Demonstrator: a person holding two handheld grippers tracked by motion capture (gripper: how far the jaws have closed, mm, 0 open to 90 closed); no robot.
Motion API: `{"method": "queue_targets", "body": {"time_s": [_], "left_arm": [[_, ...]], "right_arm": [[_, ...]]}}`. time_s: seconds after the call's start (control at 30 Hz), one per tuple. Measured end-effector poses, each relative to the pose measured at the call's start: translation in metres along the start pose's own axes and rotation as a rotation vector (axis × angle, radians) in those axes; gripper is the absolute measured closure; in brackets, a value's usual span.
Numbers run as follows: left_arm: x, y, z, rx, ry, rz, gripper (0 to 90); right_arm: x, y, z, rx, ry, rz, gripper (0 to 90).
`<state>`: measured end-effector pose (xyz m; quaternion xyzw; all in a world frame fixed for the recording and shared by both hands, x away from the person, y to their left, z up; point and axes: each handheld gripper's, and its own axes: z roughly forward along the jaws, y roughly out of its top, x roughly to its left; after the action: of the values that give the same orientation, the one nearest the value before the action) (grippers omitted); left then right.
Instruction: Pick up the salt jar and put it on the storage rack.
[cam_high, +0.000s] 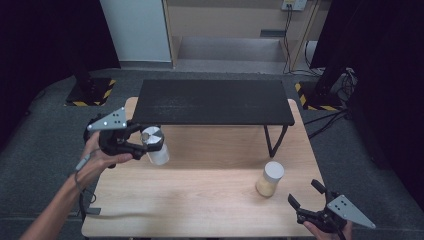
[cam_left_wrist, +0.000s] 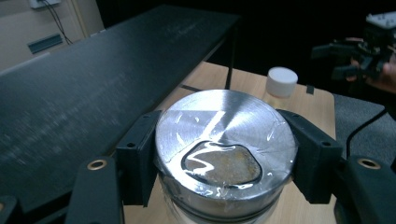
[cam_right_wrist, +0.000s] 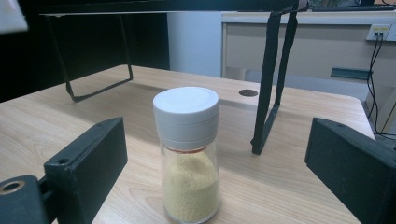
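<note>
Steel-lidded jar (cam_high: 154, 143) clamped in my L claw (cam_high: 140, 141), held above the table (cam_high: 200, 200) by the shelf's (cam_high: 215, 102) left front corner.

Jaws grip the lid from both sides, jar upright, long axis vertical. Shelf top lies just ahead & slightly right of the jar, so that's likely where it goes, L hand being far nearer. My R claw (cam_high: 306, 194) rests wide open at the table's near right corner, nothing in it; white-capped spice jar (cam_high: 270, 179) stands upright just in front of it, betw. the jaws' line but untouched.
</note>
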<state>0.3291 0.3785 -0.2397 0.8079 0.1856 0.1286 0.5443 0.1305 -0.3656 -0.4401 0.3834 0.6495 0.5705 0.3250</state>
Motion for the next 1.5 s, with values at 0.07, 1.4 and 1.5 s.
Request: {"method": "queue_targets", "body": {"time_s": [0.07, 1.4, 1.5], "left_arm": [[0.001, 0.007, -0.001, 0.0, 0.01, -0.001, 33.9], [0.08, 0.059, 0.06, 0.029, 0.354, -0.147, 33.9], [0.081, 0.059, 0.063, 0.038, 0.347, -0.142, 33.8]], "right_arm": [[0.0, 0.0, 0.0, -0.002, 0.001, 0.001, 5.6], [-0.005, -0.002, -0.001, 0.0, 0.0, 0.019, 5.7], [-0.005, -0.002, -0.002, -0.002, -0.001, 0.018, 5.7]]}}
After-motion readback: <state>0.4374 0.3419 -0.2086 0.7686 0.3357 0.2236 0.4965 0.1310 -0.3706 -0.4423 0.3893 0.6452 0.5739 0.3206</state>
